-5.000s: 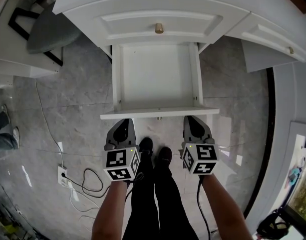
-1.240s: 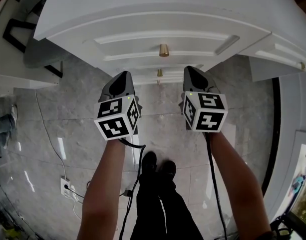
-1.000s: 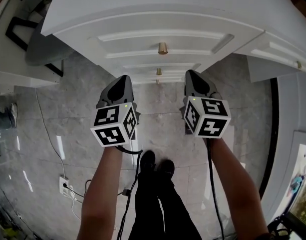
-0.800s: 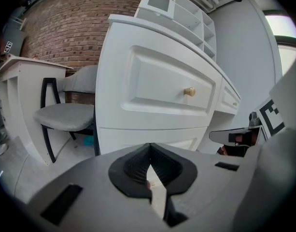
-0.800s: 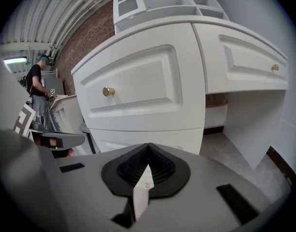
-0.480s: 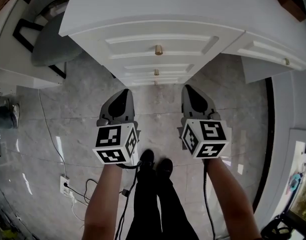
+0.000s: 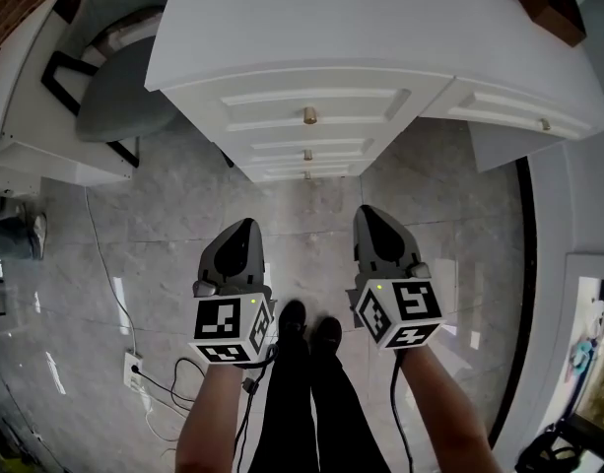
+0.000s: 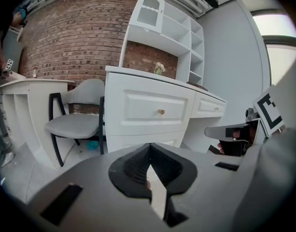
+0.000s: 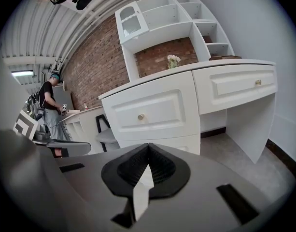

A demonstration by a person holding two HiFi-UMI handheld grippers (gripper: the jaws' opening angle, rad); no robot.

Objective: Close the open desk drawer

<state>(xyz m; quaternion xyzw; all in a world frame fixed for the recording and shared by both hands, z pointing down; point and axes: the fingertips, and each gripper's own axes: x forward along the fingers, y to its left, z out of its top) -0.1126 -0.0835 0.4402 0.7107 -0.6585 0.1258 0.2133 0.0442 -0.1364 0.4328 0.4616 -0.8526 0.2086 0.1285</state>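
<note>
Grey and pressed together, the left claw (image 7: 242,233) has nothing between its jaws; the right claw (image 7: 372,217) is likewise pinched tight and empty. Both hang over the tiled floor (image 7: 154,225), near the person's feet and well apart from the furniture. Farther off, under the white surface (image 7: 331,18), the drawer fronts (image 7: 306,134) sit stacked in the middle, each with a brass knob (image 7: 309,116). Every front lies flush with its neighbours and none juts out, so I cannot tell which one is the task's drawer. Judging by that, the closing looks done, with nothing left to push. A grey chair (image 7: 114,92) stands at far left.
</note>
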